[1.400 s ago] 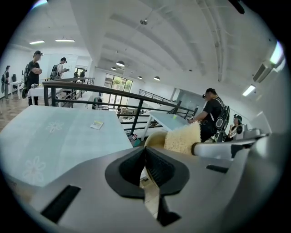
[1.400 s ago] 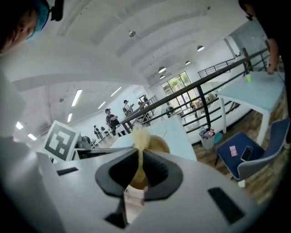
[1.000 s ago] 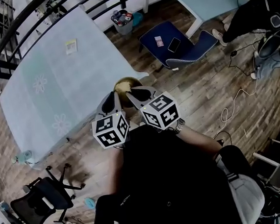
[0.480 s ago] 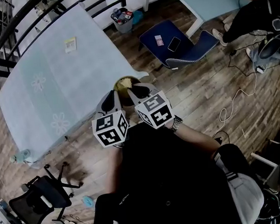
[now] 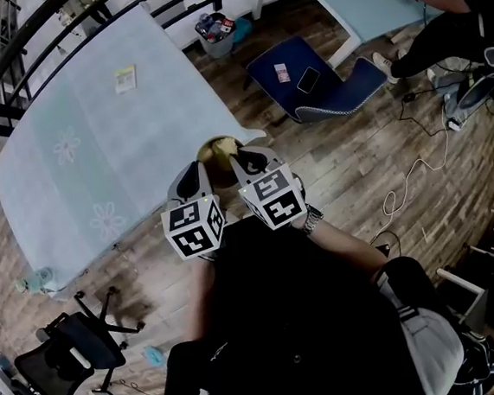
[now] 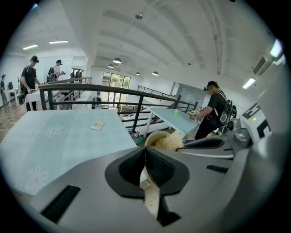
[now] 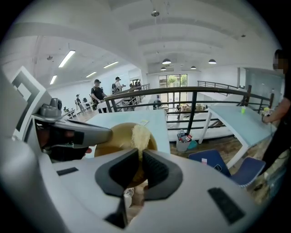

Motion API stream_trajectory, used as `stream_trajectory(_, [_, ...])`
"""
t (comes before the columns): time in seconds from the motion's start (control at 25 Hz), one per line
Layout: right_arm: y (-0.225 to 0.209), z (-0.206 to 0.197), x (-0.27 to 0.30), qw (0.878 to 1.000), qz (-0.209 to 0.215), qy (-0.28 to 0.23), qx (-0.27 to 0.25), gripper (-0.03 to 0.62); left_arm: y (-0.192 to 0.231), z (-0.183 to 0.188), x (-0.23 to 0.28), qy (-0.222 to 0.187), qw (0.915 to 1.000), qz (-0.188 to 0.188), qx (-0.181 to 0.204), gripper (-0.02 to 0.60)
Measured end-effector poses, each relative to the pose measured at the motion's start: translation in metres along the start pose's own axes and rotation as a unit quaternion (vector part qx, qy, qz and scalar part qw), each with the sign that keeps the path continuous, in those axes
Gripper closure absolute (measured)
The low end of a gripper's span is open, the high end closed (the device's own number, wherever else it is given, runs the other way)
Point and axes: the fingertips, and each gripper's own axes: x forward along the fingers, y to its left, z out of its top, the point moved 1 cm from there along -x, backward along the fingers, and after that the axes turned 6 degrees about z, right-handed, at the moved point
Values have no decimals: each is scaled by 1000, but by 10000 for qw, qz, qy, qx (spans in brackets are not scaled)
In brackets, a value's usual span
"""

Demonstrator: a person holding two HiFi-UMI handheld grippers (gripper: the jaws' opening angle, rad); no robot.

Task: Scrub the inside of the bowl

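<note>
Left tongs (image 6: 145, 151) are pinched shut on the wall of the bowl (image 6: 156, 135), with the rim running up between the jaws. Right tongs (image 7: 138, 157) are clamped on a pale fibrous scrub pad (image 7: 140, 134). The pad sticks out past the tips into the bowl, against the inner wall as far as I can tell. The two tongs sit close side by side, with the bowl just ahead of them.

The bowl is tan and tipped so its mouth faces the right tongs. It's at the near corner of the pale blue table (image 5: 110, 127), partly over the wooden floor (image 5: 348, 165) (looks held up, not resting on anything).

My read is that the interior scrub is under way. To do it well:
- Sweep the pad in rings round the wall, then down to the base, not just one patch.
- Push from the right against the left grip. A one-edge pinch lets the bowl pivot, so use moderate force.
- The strip under the left jaw is masked, so re-grip or turn the bowl to reach it.
- The pad is held by a thin edge, and a hard drag could pull it out.
</note>
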Motion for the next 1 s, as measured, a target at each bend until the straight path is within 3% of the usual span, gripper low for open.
stream_trajectory(0.76, [45,83,91,9964,-674,184,-481,556,136,40,44,303,9995,-97,-83,560])
stream_trajectory(1.0, [50,106,108,9953,-928,50,-263,556,176,48,52,369,9991,-202,-32,560])
